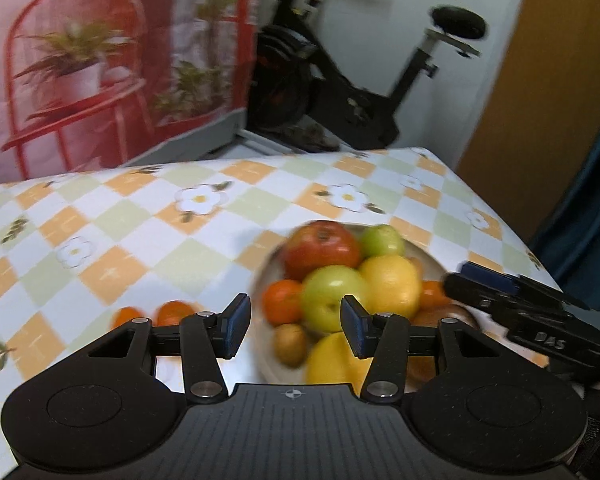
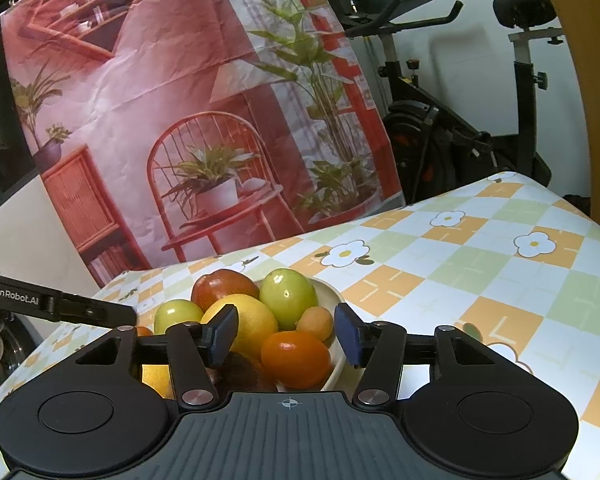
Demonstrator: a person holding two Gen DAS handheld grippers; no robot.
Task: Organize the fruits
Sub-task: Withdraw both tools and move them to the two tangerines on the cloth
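Fruit piled in a pale bowl on a checked tablecloth

The tablecloth (image 2: 480, 264) carries the bowl (image 2: 332, 292), heaped with a red apple (image 1: 320, 248), green apples (image 1: 332, 296), lemons (image 1: 392, 284) and oranges (image 2: 296, 358); two small oranges (image 1: 172, 312) lie just beside it. Left gripper (image 1: 295, 326) and right gripper (image 2: 286, 336) hover at the bowl, jaws spread, grasping nothing
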